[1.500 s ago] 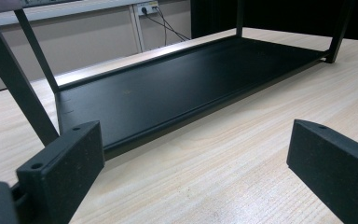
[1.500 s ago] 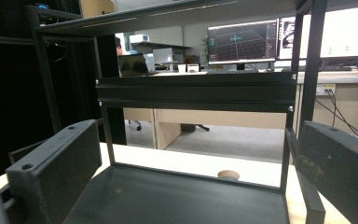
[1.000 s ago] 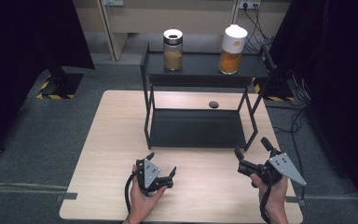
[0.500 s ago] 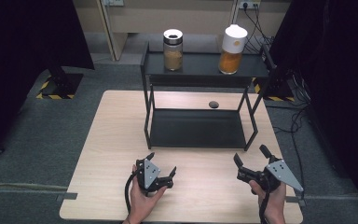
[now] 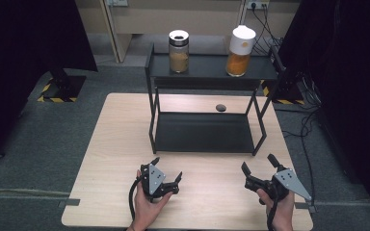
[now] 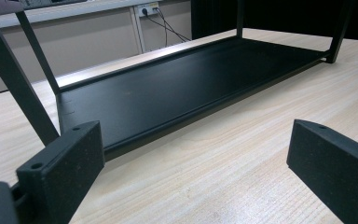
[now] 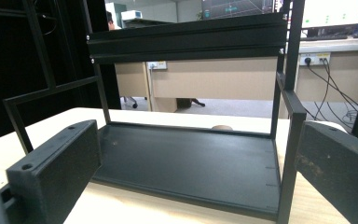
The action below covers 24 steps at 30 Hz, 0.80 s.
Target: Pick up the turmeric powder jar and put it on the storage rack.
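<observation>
- Your left gripper (image 5: 167, 173) sits at the table's near edge, about 7 o'clock from the black two-tier rack (image 5: 202, 132); its jaws are spread wide with nothing between them.
- Your right gripper (image 5: 259, 166) is at about 5 o'clock from the rack, jaws likewise spread apart and empty.
- In the left gripper view, the rack's lower shelf (image 6: 177, 88) lies ahead at 12 o'clock, resting on the wooden table (image 6: 242, 163).
- In the right gripper view, the rack faces you square on, lower shelf (image 7: 191, 163) at 12 o'clock, top shelf (image 7: 186, 39) above it.
- On the top shelf, a glass jar (image 5: 178, 51) with brown contents stands at 11 o'clock, and a white-lidded container (image 5: 240, 50) with orange contents stands at 1 o'clock, the two well apart.
- A small dark round object (image 5: 220, 107) lies on the table just behind the lower shelf, at 12 o'clock.
- Both grippers are apart from the rack.
</observation>
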{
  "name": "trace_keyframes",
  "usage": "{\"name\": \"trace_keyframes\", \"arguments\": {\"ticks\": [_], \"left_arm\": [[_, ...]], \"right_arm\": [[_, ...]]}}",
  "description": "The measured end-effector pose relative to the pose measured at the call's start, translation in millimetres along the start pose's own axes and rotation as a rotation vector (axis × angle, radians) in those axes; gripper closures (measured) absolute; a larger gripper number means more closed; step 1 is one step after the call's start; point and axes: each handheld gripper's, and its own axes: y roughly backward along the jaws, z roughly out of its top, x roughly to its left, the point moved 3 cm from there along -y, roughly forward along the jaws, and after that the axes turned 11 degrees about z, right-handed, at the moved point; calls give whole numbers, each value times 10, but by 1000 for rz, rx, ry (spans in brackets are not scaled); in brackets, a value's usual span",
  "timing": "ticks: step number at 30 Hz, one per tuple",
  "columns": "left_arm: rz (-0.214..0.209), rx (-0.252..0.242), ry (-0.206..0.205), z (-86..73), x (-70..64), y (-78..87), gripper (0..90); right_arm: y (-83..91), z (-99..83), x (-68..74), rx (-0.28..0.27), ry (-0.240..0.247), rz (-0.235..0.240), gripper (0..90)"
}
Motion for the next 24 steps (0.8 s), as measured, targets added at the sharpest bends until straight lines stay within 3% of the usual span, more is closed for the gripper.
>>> {"name": "trace_keyframes", "arguments": {"ticks": [11, 24], "left_arm": [[0, -1, 0, -2, 1, 1, 32], [-2, -2, 1, -3, 4, 2, 31]], "right_arm": [[-9, -45, -8, 19, -5, -8, 4], [-69, -119, 6, 80, 8, -41, 6]]}}
